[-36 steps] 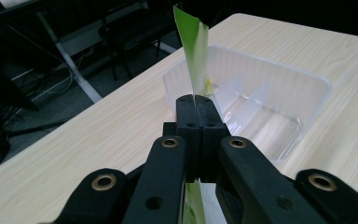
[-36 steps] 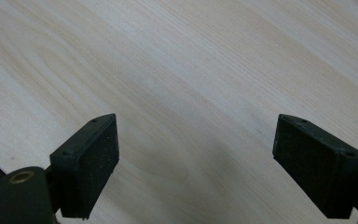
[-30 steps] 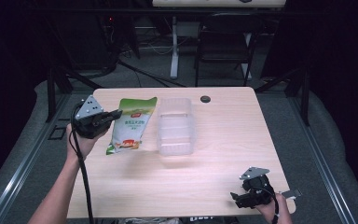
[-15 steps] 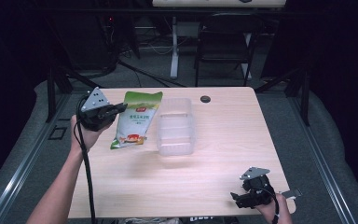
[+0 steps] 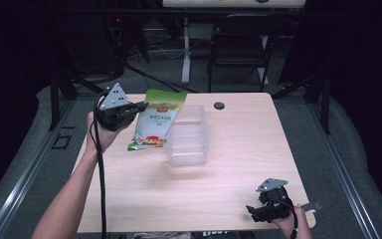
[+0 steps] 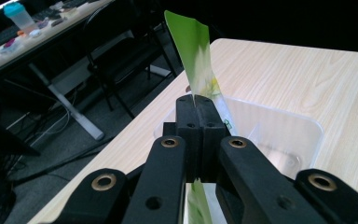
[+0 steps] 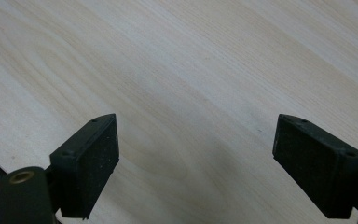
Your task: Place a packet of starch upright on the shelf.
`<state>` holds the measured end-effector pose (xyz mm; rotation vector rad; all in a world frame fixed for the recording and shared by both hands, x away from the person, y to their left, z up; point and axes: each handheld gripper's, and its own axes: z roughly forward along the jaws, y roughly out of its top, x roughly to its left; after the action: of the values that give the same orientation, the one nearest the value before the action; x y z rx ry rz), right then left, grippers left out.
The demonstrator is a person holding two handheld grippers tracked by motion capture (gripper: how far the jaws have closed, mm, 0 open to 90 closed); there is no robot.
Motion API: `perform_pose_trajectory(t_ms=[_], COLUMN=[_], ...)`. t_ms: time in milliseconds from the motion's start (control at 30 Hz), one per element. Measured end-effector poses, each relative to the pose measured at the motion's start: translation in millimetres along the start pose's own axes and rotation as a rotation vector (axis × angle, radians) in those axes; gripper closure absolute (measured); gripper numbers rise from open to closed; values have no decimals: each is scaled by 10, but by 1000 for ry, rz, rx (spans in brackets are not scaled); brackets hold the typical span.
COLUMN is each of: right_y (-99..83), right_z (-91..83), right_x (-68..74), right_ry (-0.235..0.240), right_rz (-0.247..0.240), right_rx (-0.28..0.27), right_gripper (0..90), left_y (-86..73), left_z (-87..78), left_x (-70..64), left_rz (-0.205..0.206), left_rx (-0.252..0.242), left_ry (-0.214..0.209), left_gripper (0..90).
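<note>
A green and white snack bag (image 5: pixel 158 121) hangs in the air over the table's back left, pinched at its left edge by my left gripper (image 5: pixel 140 106), which is shut on it. In the left gripper view the bag (image 6: pixel 196 56) rises thin and edge-on from between the closed jaws of that gripper (image 6: pixel 196 99). A clear plastic box (image 5: pixel 188 137) stands on the table just right of the bag, and it lies beyond the jaws as the clear box (image 6: pixel 279 135). My right gripper (image 5: pixel 252 211) rests near the front right corner, open over bare wood (image 7: pixel 196 107).
The light wooden table (image 5: pixel 238 164) has a small black round cap (image 5: pixel 219 105) near its back edge. A black chair (image 5: pixel 238 55) and a desk leg stand behind the table. Dark floor surrounds it.
My left gripper has lifted the bag and carried it right and toward the back, closer to the clear box. The right gripper has stayed put.
</note>
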<state>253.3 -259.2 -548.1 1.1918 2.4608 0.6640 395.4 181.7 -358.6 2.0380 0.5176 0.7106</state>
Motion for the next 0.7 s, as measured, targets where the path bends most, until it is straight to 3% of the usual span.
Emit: perform_pose_trajectory(t_ms=[300,700], right_y=[-2,-7], right_z=[-3,-3], right_x=[-3,-2], right_ry=[6,8], right_rz=[-2,1], right_rx=[-1,-5], right_gripper=[135,135], left_y=[111,120], left_z=[230,612], left_x=[-86,-214], left_rz=[28,39], left_rx=[-2,18], left_ry=[-45,-119], left_gripper=[900,900])
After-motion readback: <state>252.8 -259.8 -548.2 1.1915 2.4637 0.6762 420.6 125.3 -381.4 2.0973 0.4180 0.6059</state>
